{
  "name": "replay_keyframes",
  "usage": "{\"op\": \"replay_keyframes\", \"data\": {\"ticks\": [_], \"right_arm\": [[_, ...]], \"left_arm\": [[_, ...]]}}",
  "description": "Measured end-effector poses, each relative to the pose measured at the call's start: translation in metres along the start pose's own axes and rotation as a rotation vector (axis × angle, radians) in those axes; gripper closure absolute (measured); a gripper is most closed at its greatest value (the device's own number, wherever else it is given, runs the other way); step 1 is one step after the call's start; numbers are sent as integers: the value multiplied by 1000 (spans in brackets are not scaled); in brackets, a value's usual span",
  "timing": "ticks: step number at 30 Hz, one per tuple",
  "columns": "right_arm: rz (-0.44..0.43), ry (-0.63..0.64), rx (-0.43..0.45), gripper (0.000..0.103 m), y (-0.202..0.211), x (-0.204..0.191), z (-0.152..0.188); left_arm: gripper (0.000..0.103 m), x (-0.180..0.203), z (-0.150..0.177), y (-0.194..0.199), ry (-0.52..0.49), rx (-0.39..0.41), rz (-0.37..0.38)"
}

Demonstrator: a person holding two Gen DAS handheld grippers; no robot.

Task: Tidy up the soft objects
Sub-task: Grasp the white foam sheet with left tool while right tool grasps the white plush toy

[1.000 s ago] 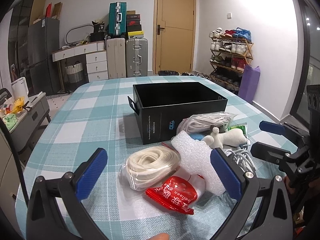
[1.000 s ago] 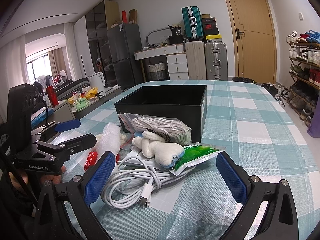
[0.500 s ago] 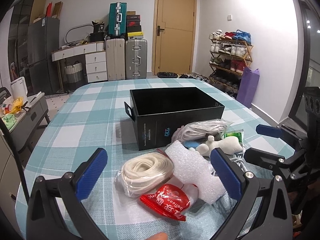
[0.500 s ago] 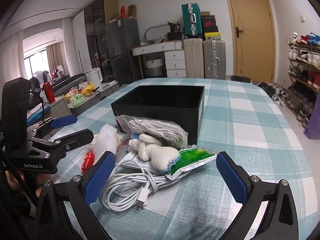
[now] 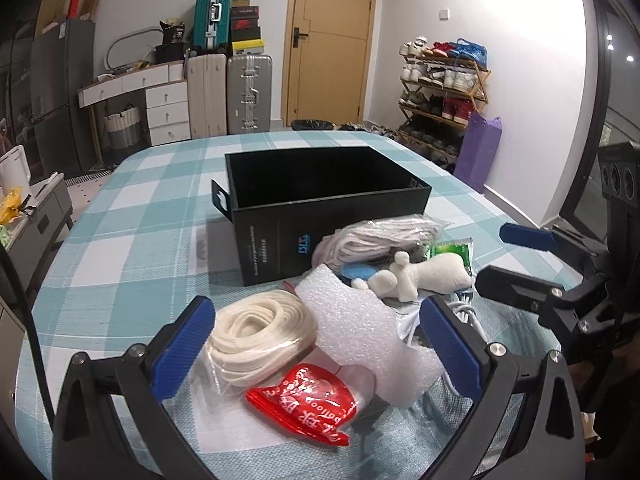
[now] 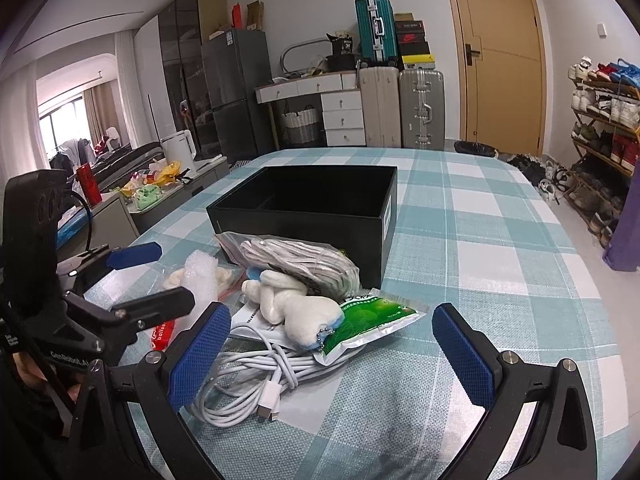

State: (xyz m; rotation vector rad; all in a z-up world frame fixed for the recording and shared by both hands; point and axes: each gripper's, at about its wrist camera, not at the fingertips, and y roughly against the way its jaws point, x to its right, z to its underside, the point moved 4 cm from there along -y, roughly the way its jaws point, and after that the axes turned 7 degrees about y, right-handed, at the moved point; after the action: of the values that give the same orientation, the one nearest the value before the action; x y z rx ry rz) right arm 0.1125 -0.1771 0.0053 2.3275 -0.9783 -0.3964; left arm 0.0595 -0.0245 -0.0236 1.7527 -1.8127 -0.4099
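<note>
A pile of soft things lies in front of an open black box (image 5: 332, 208) (image 6: 320, 216). It holds a bagged coil of cream cord (image 5: 260, 332), white foam wrap (image 5: 360, 328), a red balloon packet (image 5: 308, 404), a white plush toy (image 5: 428, 276) (image 6: 296, 312), a bagged bundle of white rope (image 5: 380, 236) (image 6: 300, 260), a green packet (image 6: 368, 316) and a white cable (image 6: 256, 376). My left gripper (image 5: 316, 344) stands open just above the cord, foam and red packet. My right gripper (image 6: 328, 352) is open near the cable and green packet, touching nothing.
The table (image 6: 480, 248) wears a teal and white checked cloth. Around it stand suitcases (image 5: 248, 92), a white drawer desk (image 5: 160, 104), a wooden door (image 5: 328, 40), a shoe rack (image 5: 444, 92) and a low side cabinet (image 5: 36, 216).
Both grippers have drawn back and risen a little from the pile, so the box and objects sit slightly farther off. Both stay open; nothing on the table has moved.
</note>
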Motion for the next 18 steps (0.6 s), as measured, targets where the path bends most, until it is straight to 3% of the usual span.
{"op": "replay_keyframes", "data": {"ticks": [4, 11, 18], "right_arm": [[-3, 5, -10, 0, -3, 0, -1], [-7, 12, -24, 0, -9, 2, -2], [-9, 13, -26, 0, -11, 2, -3]], "left_arm": [[2, 6, 4, -3, -32, -13, 4], [23, 14, 8, -4, -87, -36, 33], [54, 19, 11, -3, -105, -53, 82]]}}
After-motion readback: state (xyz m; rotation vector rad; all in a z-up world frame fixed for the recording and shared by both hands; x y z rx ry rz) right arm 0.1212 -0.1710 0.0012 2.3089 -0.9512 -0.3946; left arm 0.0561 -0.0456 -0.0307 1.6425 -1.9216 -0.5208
